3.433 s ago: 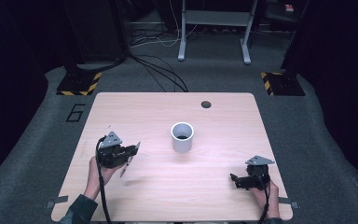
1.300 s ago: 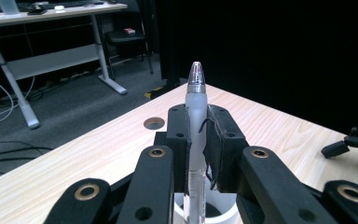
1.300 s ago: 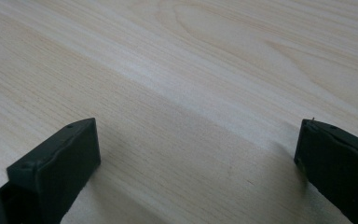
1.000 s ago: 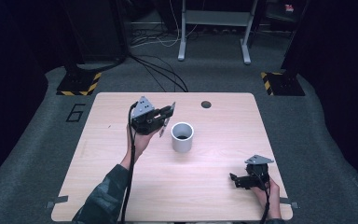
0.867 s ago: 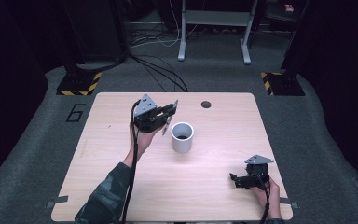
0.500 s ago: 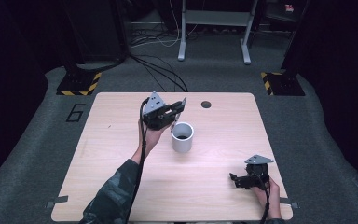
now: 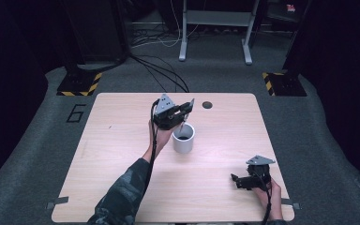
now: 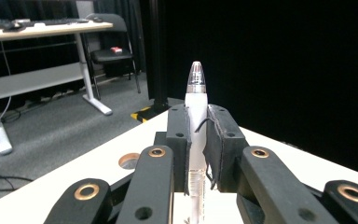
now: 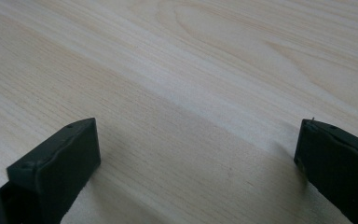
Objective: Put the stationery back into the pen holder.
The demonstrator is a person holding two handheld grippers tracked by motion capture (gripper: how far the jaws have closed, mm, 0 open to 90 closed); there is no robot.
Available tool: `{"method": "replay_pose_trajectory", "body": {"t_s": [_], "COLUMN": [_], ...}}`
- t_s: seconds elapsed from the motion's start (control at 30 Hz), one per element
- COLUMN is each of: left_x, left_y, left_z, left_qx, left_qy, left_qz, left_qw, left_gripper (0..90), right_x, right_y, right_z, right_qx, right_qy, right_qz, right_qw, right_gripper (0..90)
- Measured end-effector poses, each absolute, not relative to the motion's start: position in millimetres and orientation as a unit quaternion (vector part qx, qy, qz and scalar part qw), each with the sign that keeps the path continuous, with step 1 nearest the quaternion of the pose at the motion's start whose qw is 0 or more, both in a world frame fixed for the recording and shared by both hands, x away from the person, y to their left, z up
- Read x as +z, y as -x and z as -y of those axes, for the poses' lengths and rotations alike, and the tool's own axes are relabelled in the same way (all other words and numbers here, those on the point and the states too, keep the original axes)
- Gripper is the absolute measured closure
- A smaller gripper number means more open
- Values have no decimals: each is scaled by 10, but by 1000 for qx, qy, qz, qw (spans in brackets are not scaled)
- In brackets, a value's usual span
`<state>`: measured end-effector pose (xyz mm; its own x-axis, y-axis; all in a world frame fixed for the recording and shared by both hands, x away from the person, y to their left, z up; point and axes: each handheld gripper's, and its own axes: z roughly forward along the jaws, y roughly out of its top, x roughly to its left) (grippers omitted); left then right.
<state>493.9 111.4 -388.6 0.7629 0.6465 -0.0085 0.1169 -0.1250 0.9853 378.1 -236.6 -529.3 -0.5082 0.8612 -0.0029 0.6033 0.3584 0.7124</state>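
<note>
Wooden table (image 7: 122,154), light grain, with a round cable hole (image 7: 207,104) near its far edge. White cylindrical cup (image 7: 183,138), upright, open mouth up, standing near the table's middle, slightly toward the far side. Left gripper (image 7: 183,112), held in the person's left hand above and just behind the cup's left rim, grey three-cornered plate on top, cable trailing down along the camouflage-patterned sleeve (image 7: 122,192). Its jaws are clamped together on a white pen (image 8: 196,126) with a clear pointed cap; in the left gripper view the pen stands upright between the pads (image 8: 178,140), its tip rising above them. In the high view the pen's lower end hangs over the cup's mouth; whether it touches the cup cannot be told. Right gripper (image 7: 236,180), held low at the table's near right corner, well apart from the cup; its jaws stand wide apart over bare wood, nothing between them.
</note>
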Motion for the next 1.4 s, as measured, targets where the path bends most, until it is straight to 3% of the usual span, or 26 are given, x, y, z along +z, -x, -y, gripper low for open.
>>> {"method": "replay_pose_trajectory", "body": {"t_s": [0.53, 1.17, 1.3, 1.4], "left_x": [-4278, -4524, -4520, -4489], "left_y": [-5133, -5110, -5091, -5069], "left_z": [-1070, -1118, -1135, -1148], "left_qx": [187, 161, 158, 158], "left_qy": [-739, -756, -757, -759], "left_qz": [-319, -338, -342, -342], "left_qw": [563, 536, 534, 531], "left_gripper": [798, 783, 666, 528], "right_x": [-5292, -5293, -5293, -5293], "right_y": [-3781, -3781, -3781, -3781], "right_z": [2365, 2365, 2365, 2365], "right_qx": [335, 335, 335, 335], "right_qy": [-457, -457, -457, -457], "right_qz": [-801, -801, -801, -801], "right_qw": [193, 193, 193, 193], "right_gripper": [0, 0, 0, 0]}}
